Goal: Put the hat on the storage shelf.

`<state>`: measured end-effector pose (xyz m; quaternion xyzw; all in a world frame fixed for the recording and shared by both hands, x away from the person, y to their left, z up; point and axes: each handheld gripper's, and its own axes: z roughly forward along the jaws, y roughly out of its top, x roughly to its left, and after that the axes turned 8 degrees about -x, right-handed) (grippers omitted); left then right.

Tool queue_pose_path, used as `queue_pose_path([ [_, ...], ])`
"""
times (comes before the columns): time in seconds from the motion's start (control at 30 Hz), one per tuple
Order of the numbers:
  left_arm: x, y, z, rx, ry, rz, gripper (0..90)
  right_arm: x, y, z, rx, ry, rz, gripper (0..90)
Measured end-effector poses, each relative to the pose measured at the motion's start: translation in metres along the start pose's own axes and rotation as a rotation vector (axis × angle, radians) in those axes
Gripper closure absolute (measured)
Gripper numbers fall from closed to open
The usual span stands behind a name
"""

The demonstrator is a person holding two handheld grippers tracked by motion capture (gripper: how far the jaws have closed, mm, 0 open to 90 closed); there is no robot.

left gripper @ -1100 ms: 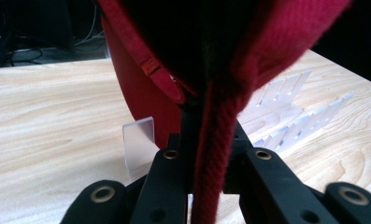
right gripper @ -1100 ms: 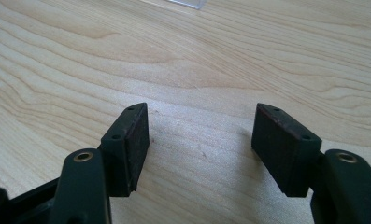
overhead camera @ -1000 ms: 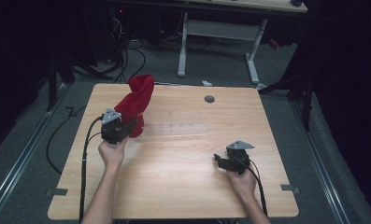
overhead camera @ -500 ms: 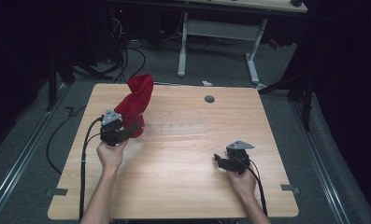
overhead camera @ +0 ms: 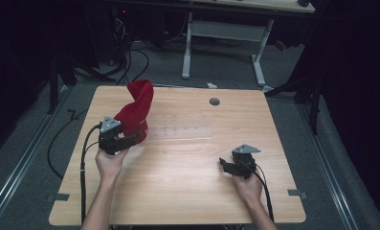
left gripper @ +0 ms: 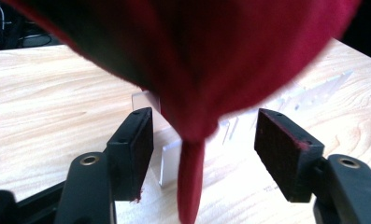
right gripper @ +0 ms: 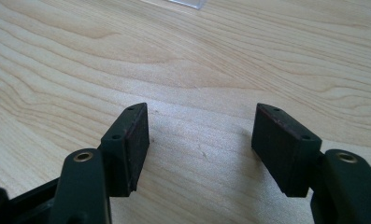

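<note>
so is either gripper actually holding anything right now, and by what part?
Nothing is held. The left gripper has just been opening; a narrow hanging tail of the red cloth sits between its jaws, pads clear of it. The right gripper is open over bare table.

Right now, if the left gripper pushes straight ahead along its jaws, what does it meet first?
Probably the red cloth: a strip of it hangs between the open left gripper, its jaws just opening, with a clear plastic stand apparently behind.

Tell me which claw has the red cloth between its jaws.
The left claw: the red cloth hangs between its jaws, which have just been opening and no longer press it. The right claw stands open over bare table.
</note>
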<state>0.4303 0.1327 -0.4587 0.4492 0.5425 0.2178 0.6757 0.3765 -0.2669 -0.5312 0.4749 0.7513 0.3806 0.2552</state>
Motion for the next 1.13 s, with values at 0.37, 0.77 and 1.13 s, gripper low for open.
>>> queue_pose_path([
  [0.37, 0.006, -0.013, -0.027, 0.013, 0.031, 0.018, 34.7, 0.000, 0.000, 0.000, 0.000, -0.001, 0.000, 37.1],
  [0.77, 0.004, -0.068, -0.042, 0.164, 0.028, 0.065, 34.6, 0.000, 0.000, 0.000, 0.000, -0.001, 0.001, 37.1],
  [1.13, 0.010, -0.098, -0.036, 0.212, 0.081, 0.155, 32.7, 0.000, 0.000, 0.000, 0.000, 0.000, 0.001, 36.8],
])
